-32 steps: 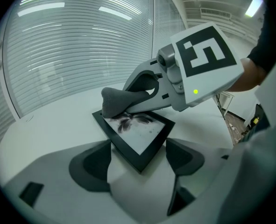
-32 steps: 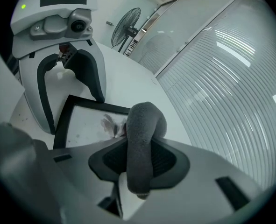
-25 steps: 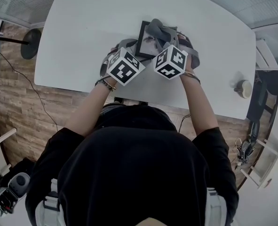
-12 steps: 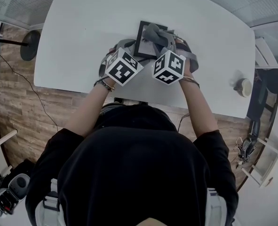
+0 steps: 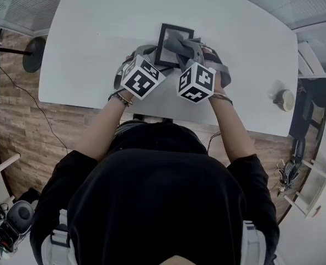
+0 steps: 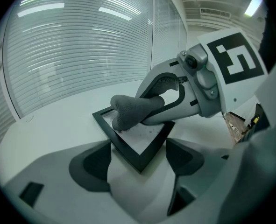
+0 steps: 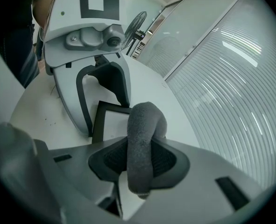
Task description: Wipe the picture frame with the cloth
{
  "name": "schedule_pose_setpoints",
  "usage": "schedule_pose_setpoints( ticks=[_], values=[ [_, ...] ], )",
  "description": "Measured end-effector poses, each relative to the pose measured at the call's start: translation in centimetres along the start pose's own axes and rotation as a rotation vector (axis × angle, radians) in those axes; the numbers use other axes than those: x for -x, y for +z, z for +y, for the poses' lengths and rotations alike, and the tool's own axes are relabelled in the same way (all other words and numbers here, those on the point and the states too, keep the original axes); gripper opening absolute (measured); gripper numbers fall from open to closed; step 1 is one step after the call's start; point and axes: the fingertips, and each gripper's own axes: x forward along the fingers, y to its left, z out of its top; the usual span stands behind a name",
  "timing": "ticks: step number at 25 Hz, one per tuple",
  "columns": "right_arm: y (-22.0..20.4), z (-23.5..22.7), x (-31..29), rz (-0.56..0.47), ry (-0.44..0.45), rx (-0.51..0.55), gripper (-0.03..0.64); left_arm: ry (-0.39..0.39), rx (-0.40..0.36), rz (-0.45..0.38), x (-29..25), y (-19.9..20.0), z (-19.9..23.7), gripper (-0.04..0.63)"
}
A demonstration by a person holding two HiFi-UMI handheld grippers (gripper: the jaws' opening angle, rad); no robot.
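A: Left gripper view: our left gripper (image 6: 138,160) has its jaws apart, and the picture frame (image 6: 128,148) lies flat on the worktop (image 6: 58,125), one corner pointing between them.
B: And our right gripper (image 7: 140,160) is clamped on the cloth (image 7: 141,125), which touches the frame's face just ahead.

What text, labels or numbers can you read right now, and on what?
No words or numbers can be read in any view.
Left cube and right cube: black-and-white square patterns only, no letters.
Frame and cloth: no print visible.
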Motion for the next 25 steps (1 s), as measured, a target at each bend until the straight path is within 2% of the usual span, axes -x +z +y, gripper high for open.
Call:
schedule_pose_setpoints(
  ticks=[25],
  values=[
    [0.7,2.9,2.2,-0.041,0.071,-0.03,0.11,0.002,-0.001,-0.003,-0.1,0.0,0.2,0.379]
  ],
)
